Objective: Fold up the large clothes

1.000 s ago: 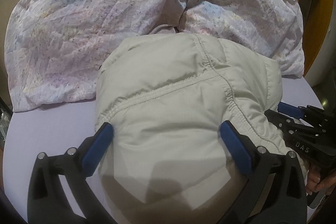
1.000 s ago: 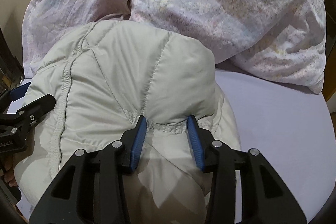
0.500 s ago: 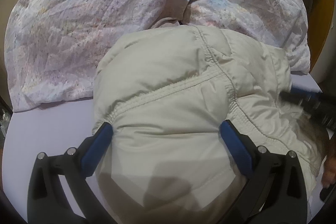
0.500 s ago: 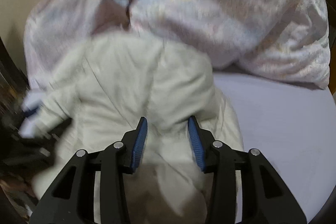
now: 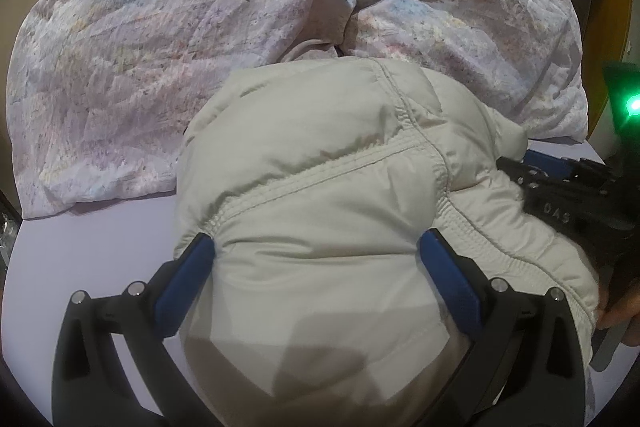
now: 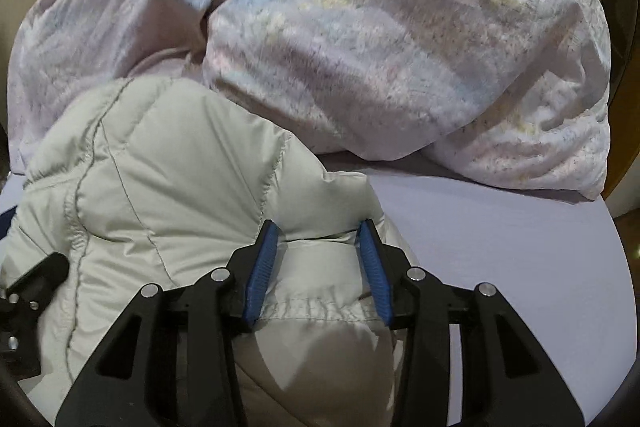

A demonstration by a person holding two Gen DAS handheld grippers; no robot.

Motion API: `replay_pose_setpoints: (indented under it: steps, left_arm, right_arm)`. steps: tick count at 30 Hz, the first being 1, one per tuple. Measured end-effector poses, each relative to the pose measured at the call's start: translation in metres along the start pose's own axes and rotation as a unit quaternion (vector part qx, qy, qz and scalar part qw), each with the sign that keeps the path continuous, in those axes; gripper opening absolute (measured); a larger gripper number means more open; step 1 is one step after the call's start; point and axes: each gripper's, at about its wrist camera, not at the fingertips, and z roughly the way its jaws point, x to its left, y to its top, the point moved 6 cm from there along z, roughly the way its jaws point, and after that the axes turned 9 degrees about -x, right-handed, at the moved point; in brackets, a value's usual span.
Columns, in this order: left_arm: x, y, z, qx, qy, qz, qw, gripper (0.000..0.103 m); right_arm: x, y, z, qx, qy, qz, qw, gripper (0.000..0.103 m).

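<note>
The left claw (image 5: 316,279) stood with its blue pads (image 5: 184,283) wide apart, one on each side of a puffed bulge of the jacket (image 5: 320,187), which filled the gap between them; the pads lay against the fabric, but whether they squeezed it could not be told. The right claw (image 6: 318,267) had its pads (image 6: 260,271) partly closed, with a ridge of the jacket (image 6: 168,187) and a gathered seam bunched between them and touching both. The cream quilted jacket lay in a thick heap on the lilac bed (image 6: 500,247), near the front edge. In the left view the right claw (image 5: 560,195) showed at the jacket's right side, low against the fabric, with a green light just above it. In the right view the left claw (image 6: 32,291) sat at the jacket's left edge. Beyond the jacket, touching its far side, a rumpled pink-flecked duvet (image 5: 160,47) covered the back of the bed.
</note>
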Motion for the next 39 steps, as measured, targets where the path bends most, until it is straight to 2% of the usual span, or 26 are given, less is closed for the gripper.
replay_pose_setpoints:
  steps: [18,22,27,29,32,37,39]
  left_arm:
    - [-0.002,0.000,0.002,-0.028,0.011,0.007,0.9995,0.101]
    - [-0.003,0.000,0.002,-0.034,0.016,0.008,0.9992,0.101]
    - [-0.003,0.000,0.000,-0.033,0.018,0.010,0.9993,0.101]
    - [-0.003,0.001,-0.002,-0.031,0.020,0.011,0.9993,0.101]
    - [-0.001,0.003,-0.008,-0.024,0.020,0.002,0.9995,0.101]
    - [0.005,0.005,-0.025,-0.012,0.018,-0.029,0.9993,0.101]
    - [0.005,0.003,-0.034,-0.010,0.019,-0.032,0.9993,0.101]
  right_arm:
    - [-0.009,-0.020,0.010,-0.030,-0.007,0.030,0.999,0.057]
    - [-0.013,-0.023,0.014,-0.026,-0.007,0.049,0.998,0.063]
    - [-0.015,-0.021,0.010,-0.013,-0.019,0.042,0.999,0.069]
    - [-0.019,-0.017,0.003,0.001,-0.026,0.050,0.998,0.075]
    - [-0.028,-0.014,-0.012,0.018,-0.023,0.075,0.997,0.077]
    - [-0.027,-0.012,-0.048,0.023,-0.027,0.064,0.997,0.082]
    - [-0.030,-0.014,-0.061,0.038,-0.027,0.066,0.997,0.085]
